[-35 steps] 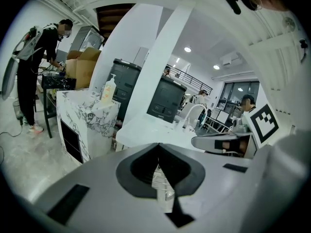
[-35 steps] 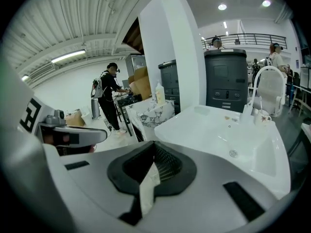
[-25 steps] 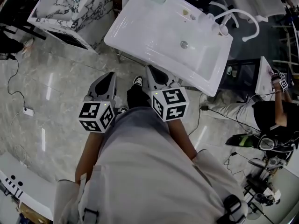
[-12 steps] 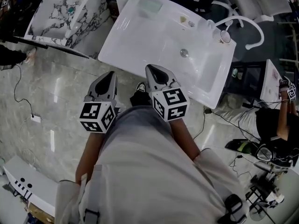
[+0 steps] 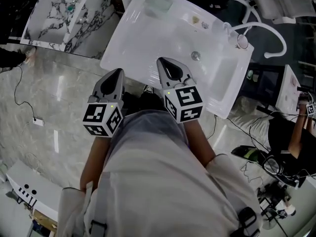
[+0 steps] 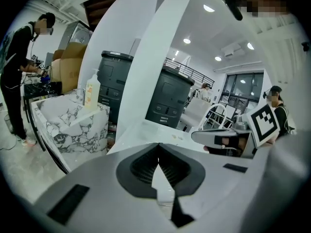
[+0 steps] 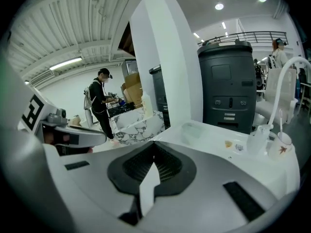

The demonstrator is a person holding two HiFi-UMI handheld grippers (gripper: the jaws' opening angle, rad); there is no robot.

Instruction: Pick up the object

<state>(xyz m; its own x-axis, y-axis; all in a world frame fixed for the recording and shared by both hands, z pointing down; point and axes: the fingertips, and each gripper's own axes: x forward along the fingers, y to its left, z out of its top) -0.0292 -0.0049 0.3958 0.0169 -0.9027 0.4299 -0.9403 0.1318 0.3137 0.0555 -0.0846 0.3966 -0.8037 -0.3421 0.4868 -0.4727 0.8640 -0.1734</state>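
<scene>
A person in pale clothing [image 5: 163, 181] stands at the near edge of a white washbasin [image 5: 143, 38] on a marble floor [image 5: 54, 93], a 2-jaw gripper in each hand, both pointing forward and slightly down. The left gripper [image 5: 120, 71] [image 6: 158, 147] reaches the near edge close to the basin's near left corner. Its jaws are closed tip to tip, with nothing between them. The right gripper [image 5: 163, 60] [image 7: 154, 143] pokes out over the basin's near edge, its jaws likewise pressed together and empty.

Nothing is held. On the basin lie a translucent pale-green box [image 5: 159, 5] [image 7: 194, 130] by the far left corner and 2 small pieces [image 5: 200, 21] [image 7: 233, 144] along the far edge near the curved white tap [image 5: 261, 28] – which of these is the object to pick up cannot be told. All lie well apart from both grippers. The drain [image 5: 195, 56] sits towards the basin's right side, ahead of the right gripper.

Beyond the basin's left side stands a marbled basin [image 5: 59, 14] [image 6: 73, 123] with a bottle [image 6: 91, 89] on it. 2 dark grey bins [image 6: 170, 98] stand behind, and other people work at the room's edges – one [image 5: 291, 132] to the right.
</scene>
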